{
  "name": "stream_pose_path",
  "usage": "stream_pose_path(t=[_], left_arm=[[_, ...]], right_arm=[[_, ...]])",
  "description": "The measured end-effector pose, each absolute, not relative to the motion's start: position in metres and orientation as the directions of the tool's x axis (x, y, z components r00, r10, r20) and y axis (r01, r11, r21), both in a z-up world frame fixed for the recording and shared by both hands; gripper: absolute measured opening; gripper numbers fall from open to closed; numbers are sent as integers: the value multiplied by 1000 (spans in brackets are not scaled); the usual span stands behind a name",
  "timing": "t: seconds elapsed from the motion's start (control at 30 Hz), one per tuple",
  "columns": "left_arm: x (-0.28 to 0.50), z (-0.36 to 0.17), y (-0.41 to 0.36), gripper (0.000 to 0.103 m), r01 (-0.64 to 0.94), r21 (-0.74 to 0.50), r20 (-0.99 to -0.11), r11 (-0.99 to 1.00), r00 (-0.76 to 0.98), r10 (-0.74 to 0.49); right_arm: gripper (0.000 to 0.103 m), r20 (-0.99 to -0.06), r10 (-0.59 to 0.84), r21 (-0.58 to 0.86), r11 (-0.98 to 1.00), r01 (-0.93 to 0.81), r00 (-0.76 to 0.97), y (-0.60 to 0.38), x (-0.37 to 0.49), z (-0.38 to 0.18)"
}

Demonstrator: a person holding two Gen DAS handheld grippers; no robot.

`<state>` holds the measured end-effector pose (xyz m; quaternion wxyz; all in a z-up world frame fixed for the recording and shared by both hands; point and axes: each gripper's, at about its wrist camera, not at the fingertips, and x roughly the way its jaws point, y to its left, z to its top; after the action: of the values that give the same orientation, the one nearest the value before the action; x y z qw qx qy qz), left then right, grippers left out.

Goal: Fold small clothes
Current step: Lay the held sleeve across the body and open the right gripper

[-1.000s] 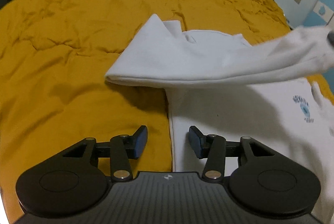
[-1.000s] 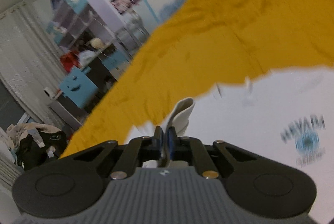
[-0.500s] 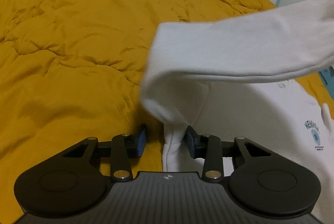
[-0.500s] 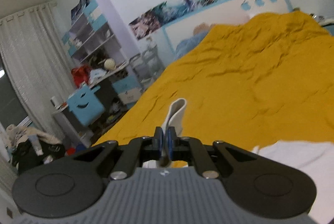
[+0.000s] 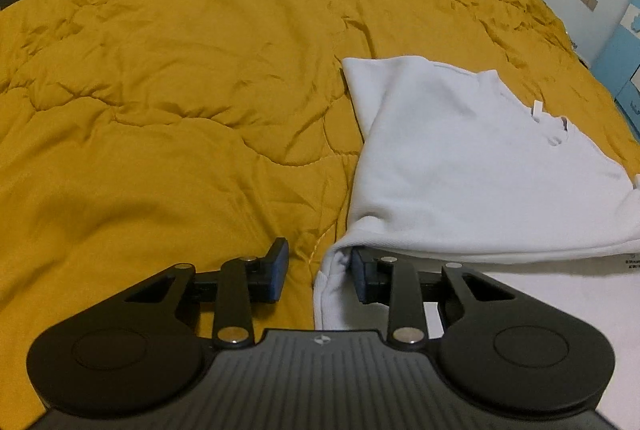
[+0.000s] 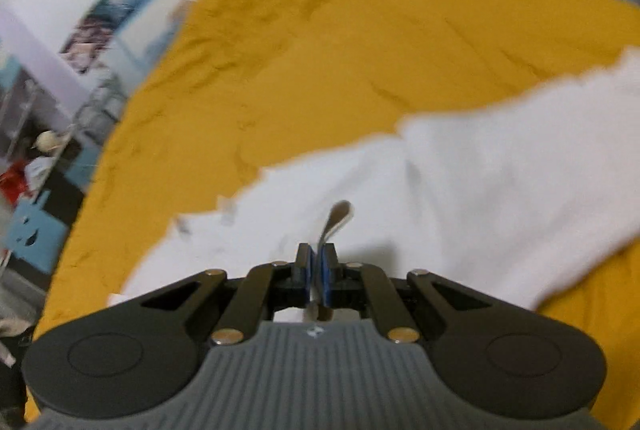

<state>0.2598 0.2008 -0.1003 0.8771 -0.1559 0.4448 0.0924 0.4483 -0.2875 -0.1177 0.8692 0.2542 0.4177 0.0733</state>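
Right claw [image 6: 317, 270] clamped on a strip of the white garment [image 5: 472, 165]; left claw [image 5: 318, 276] part-open at its fold edge.
Step in hand: folding a side across the garment, which lies on the yellow quilt [image 5: 180, 89]. Left jaws have just been closing, fabric between them, far pad apart from it. Next: lay the strip down, release. A second ago this flap hung in the air.
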Motion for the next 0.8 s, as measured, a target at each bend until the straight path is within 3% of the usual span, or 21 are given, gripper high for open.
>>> stream_pose_path(t=[0.13, 0.33, 0.53, 0.67, 0.8], left_arm=[[261, -98, 201, 36, -297, -181, -818, 938, 574, 24], [256, -91, 199, 35, -275, -208, -821, 939, 570, -15], [253, -89, 196, 35, -260, -197, -826, 945, 563, -17], [252, -76, 197, 35, -236, -203, -841, 950, 540, -46], [250, -54, 215, 35, -211, -312, -788, 926, 602, -129]], right_arm=[[0, -686, 347, 522, 847, 101, 640, -294, 445, -132], [0, -577, 374, 542, 841, -3, 726, -300, 425, -100], [0, -704, 304, 477, 872, 111, 642, -312, 436, -147], [4, -714, 279, 469, 872, 142, 643, -316, 431, -157], [6, -699, 274, 454, 883, 114, 661, -319, 423, -144]])
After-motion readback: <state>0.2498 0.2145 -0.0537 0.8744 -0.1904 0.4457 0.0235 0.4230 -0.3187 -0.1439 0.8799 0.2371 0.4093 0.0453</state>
